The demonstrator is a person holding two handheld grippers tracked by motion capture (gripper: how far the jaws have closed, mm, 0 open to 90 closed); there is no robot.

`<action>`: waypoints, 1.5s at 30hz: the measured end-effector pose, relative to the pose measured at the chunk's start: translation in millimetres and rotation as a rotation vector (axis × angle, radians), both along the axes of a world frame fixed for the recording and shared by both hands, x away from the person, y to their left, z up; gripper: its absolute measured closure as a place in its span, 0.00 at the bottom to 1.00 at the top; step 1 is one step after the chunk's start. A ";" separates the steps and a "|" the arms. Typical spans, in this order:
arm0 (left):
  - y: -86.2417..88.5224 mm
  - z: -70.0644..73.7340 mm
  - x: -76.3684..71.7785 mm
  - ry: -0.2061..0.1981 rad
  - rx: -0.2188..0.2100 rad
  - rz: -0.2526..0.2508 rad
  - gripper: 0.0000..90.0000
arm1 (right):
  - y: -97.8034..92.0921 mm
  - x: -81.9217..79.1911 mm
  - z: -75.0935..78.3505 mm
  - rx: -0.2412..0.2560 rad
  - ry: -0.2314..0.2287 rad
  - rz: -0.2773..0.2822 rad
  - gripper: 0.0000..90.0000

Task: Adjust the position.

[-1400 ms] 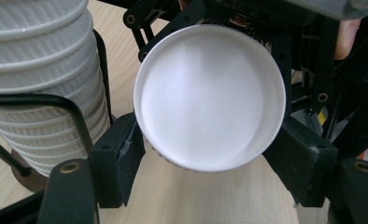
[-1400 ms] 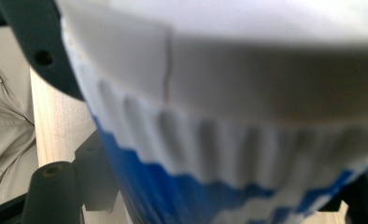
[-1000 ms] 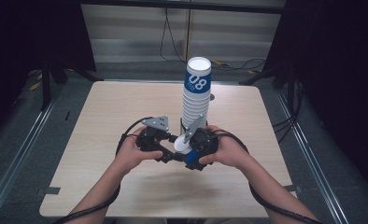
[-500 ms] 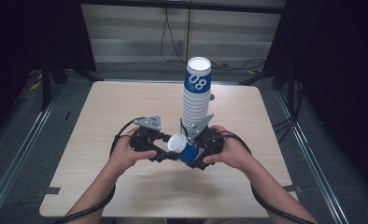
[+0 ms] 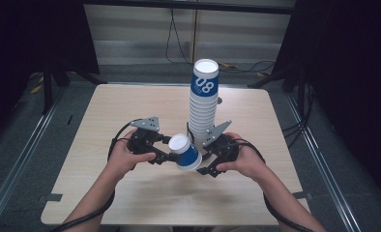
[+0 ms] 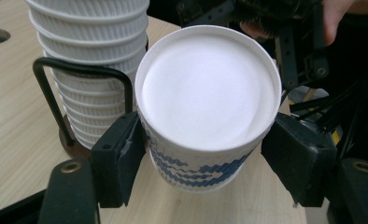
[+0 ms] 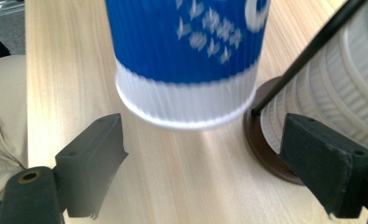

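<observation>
The left gripper (image 5: 171,151) is clamped on a cup (image 5: 184,152), held tilted above the table (image 5: 106,193) toward its near edge, just beside the stack (image 5: 202,111); the right gripper (image 5: 204,162) has its jaws apart, empty, close under the cup; the stack stands on a brown base (image 7: 261,140).

The tall stack of ribbed white-and-blue paper cups (image 5: 203,104) stands on a round brown base (image 7: 261,140) on the light wooden table (image 5: 106,116), toward its far middle. Just before the stack, to its left, a single ribbed blue-and-white paper cup (image 5: 184,152) lies tilted above the table, between the left gripper (image 5: 162,153), left of the stack, and the right gripper (image 5: 205,166), before the stack's base.
</observation>
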State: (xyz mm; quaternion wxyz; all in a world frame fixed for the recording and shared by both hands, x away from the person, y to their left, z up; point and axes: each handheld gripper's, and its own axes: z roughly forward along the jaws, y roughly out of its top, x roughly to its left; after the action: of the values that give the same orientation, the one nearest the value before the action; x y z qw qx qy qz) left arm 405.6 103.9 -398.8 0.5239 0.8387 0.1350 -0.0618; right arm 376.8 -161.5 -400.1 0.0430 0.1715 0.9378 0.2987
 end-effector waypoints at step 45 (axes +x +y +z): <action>8.0 0.0 -0.2 0.016 -0.015 0.039 0.34 | 2.0 -12.3 -25.3 0.270 0.003 -0.045 0.15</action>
State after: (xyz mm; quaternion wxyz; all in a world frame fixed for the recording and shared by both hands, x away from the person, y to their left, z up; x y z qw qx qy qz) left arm 405.3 112.0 -398.8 0.5303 0.8314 0.1550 -0.0591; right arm 364.5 -159.5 -425.4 0.0246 0.1973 0.8850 0.4210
